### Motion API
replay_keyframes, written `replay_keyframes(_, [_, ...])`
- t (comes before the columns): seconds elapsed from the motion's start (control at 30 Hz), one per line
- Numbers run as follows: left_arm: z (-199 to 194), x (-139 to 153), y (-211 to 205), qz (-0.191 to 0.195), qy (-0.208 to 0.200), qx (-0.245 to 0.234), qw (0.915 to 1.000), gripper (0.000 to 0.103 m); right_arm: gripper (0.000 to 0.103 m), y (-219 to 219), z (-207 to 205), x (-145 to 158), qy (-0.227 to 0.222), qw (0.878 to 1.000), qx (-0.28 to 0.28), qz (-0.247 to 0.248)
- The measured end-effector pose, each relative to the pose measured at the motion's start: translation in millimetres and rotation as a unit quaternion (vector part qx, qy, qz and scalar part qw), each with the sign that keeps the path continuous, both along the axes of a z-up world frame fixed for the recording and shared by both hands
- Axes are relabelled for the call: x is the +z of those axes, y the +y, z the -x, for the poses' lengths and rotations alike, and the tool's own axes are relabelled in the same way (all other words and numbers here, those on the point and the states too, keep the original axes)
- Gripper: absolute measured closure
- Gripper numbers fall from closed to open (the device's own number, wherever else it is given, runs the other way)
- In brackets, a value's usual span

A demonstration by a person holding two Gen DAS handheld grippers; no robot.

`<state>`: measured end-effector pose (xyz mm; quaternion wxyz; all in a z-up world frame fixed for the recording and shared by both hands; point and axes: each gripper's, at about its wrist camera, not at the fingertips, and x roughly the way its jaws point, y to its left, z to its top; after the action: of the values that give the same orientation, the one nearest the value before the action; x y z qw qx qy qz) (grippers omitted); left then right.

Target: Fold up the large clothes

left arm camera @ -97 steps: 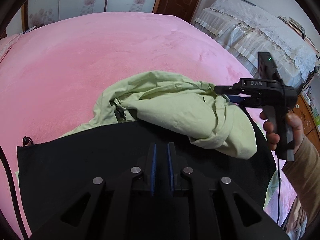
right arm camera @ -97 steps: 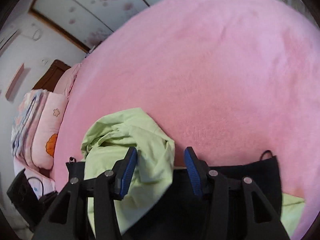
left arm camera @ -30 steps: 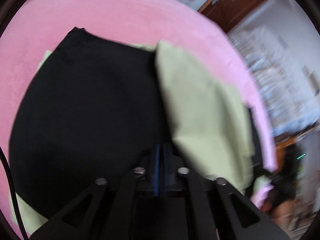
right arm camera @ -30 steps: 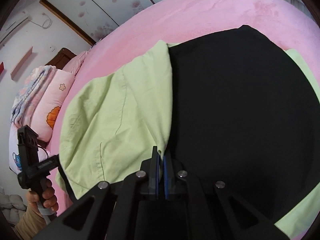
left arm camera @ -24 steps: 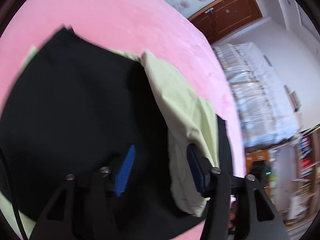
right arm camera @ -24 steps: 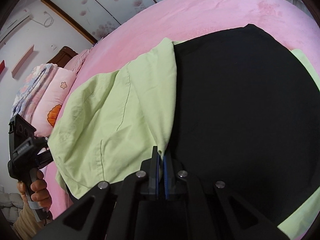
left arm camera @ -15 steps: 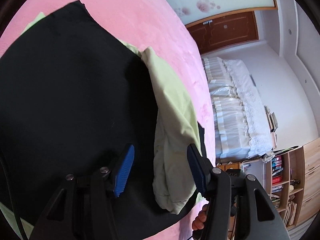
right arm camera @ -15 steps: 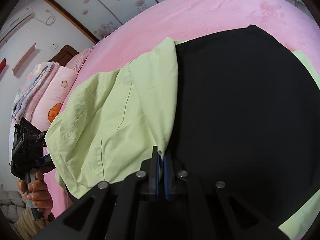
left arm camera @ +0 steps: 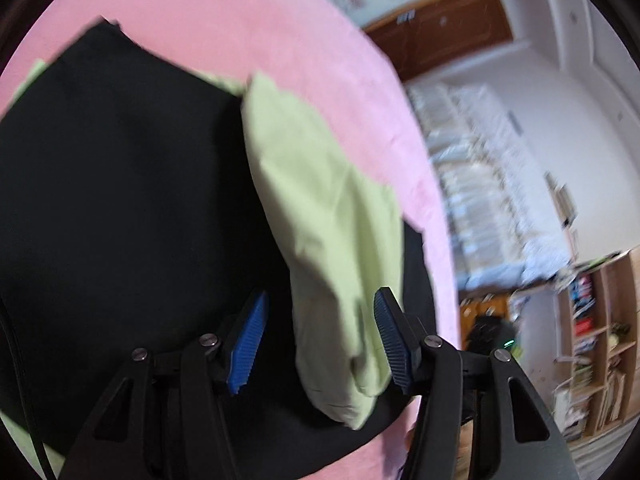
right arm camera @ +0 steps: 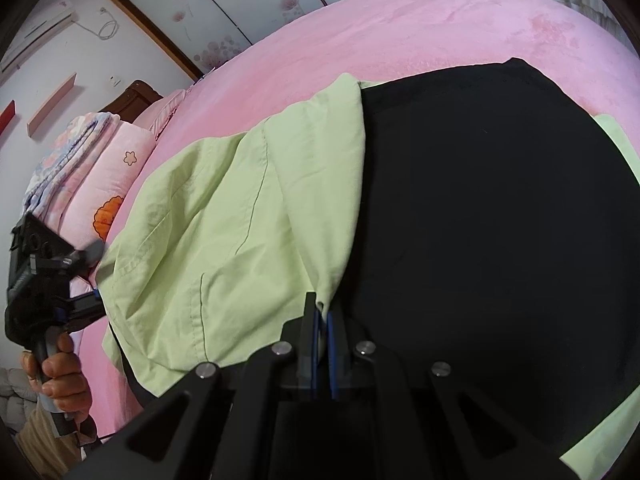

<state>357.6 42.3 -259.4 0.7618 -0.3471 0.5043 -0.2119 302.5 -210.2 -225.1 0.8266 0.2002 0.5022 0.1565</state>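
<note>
Over at the left of the pink bed (right arm camera: pixel 440 28), the left tongs (left arm camera: pixel 320 344) stand partly apart and are easing inward, their blue pads (left arm camera: pixel 246 346) either side of the green sleeve (left arm camera: pixel 332 240) but not pressing it; nothing is gripped there. From the right-hand camera you can see that same tool at the bed's left edge, held in the person's left hand (right arm camera: pixel 60 376), just beside the sleeve's cuff end.

Moving across: the garment is a big light-green jacket with a black lining (right arm camera: pixel 500 220), spread open on the bed near its front edge, lining upward. The sleeve is laid in over the black panel's left side, its long fold running up toward the far side of the bed.

Further right, the right tongs (right arm camera: pixel 322 320) are pinched narrow on a corner of that green fabric, holding it just above the black lining.

So the step in hand looks like the sleeve fold, one side brought in over the body. Next, I'd say, the right tongs need to set that corner down flat and let go, and then both tools want a fresh hold on the jacket's edge to carry the next fold across the bed.
</note>
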Motion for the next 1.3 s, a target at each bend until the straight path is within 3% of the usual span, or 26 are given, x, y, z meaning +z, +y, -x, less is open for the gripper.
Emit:
replay_keyframes(0.03, [-4.4,-1.7,-6.3,-0.017,0.006,-0.005,0.9998,0.079,0.099,0.2,-0.5,0.7,0.0,1.0,0.002,0.003])
replay_keyframes(0.07, [-7.5,-2.0,-13.3,-0.034,0.011,-0.006,0.9993,0.096,0.099,1.2,-0.9,1.9,-0.002,1.0,0.005,0.006])
replay_keyframes(0.2, [-0.3,16.2,-25.7,-0.138,-0.013,0.03,0.9899,0.098,0.1,7.2,4.6,14.7,-0.026,0.999,0.008,0.017])
replay_keyframes(0.3, [8.7,15.7,-24.2,-0.173,-0.017,0.048,0.9836,0.099,0.1,12.4,13.6,21.8,-0.046,0.998,-0.004,0.035])
replay_keyframes(0.4, [14.1,-18.3,-19.4,-0.151,0.021,0.063,0.9862,0.099,0.1,17.9,17.1,1.3,-0.019,0.999,-0.015,0.044])
replay_keyframes(0.5, [15.5,-27.2,-12.0,-0.125,0.017,0.076,0.9892,0.098,0.1,20.9,21.9,-5.5,-0.021,0.998,-0.026,0.049])
replay_keyframes(0.57, [15.5,-18.7,-14.1,-0.146,0.004,0.067,0.9869,0.092,0.097,24.2,23.0,1.1,-0.026,0.998,-0.021,0.059])
replay_keyframes(0.6, [15.5,-7.4,-18.8,-0.176,-0.008,0.057,0.9826,0.087,0.096,26.0,23.0,6.4,-0.03,0.997,-0.014,0.073])
replay_keyframes(0.67, [18.4,13.6,-24.6,-0.239,-0.019,0.056,0.9692,0.057,0.092,29.3,24.6,21.8,-0.043,0.993,-0.011,0.107])
replay_keyframes(0.73, [25.0,40.6,-28.5,-0.286,-0.054,0.069,0.9543,0.044,0.091,34.0,29.1,46.7,-0.079,0.984,-0.019,0.161])
replay_keyframes(0.77, [28.7,54.7,-29.1,-0.301,-0.078,0.078,0.9473,0.038,0.089,37.1,32.2,60.0,-0.104,0.978,-0.025,0.181])
replay_keyframes(0.83, [33.3,84.4,-31.4,-0.311,-0.134,0.107,0.9349,0.031,0.074,44.9,34.9,79.6,-0.143,0.971,-0.03,0.19])
replay_keyframes(0.87, [30.9,94.2,-33.5,-0.302,-0.154,0.115,0.9338,0.031,0.067,51.9,33.5,90.1,-0.169,0.969,-0.023,0.179])
replay_keyframes(0.93, [10.8,103.0,-43.5,-0.267,-0.165,0.102,0.9439,0.031,0.067,64.0,22.2,97.7,-0.19,0.971,-0.001,0.145])
replay_keyframes(1.0, [-10.5,95.5,-48.9,-0.236,-0.153,0.088,0.9556,0.037,0.067,75.0,-5.8,92.1,-0.167,0.982,0.015,0.09])
replay_keyframes(1.07, [-31.5,74.6,-54.8,-0.212,-0.12,0.073,0.9671,0.062,0.067,80.5,-33.2,74.2,-0.135,0.989,0.018,0.049])
replay_keyframes(1.1, [-47.4,57.0,-59.2,-0.206,-0.086,0.061,0.9728,0.066,0.067,82.6,-47.0,61.2,-0.118,0.992,0.016,0.041])
replay_keyframes(1.13, [-50.4,42.0,-57.0,-0.21,-0.06,0.057,0.9742,0.073,0.067,82.7,-56.9,50.5,-0.106,0.993,0.012,0.047])
replay_keyframes(1.2, [-54.7,14.7,-52.9,-0.232,-0.034,0.046,0.9711,0.074,0.072,80.2,-70.7,27.5,-0.074,0.993,-0.005,0.096])
replay_keyframes(1.27, [-54.3,-1.2,-50.4,-0.248,-0.033,0.033,0.9676,0.077,0.103,58.0,-73.7,11.8,-0.058,0.992,-0.023,0.113])
replay_keyframes(1.3, [-53.6,-4.5,-46.1,-0.247,-0.034,0.034,0.9678,0.08,0.103,45.1,-69.6,8.2,-0.054,0.993,-0.034,0.1])
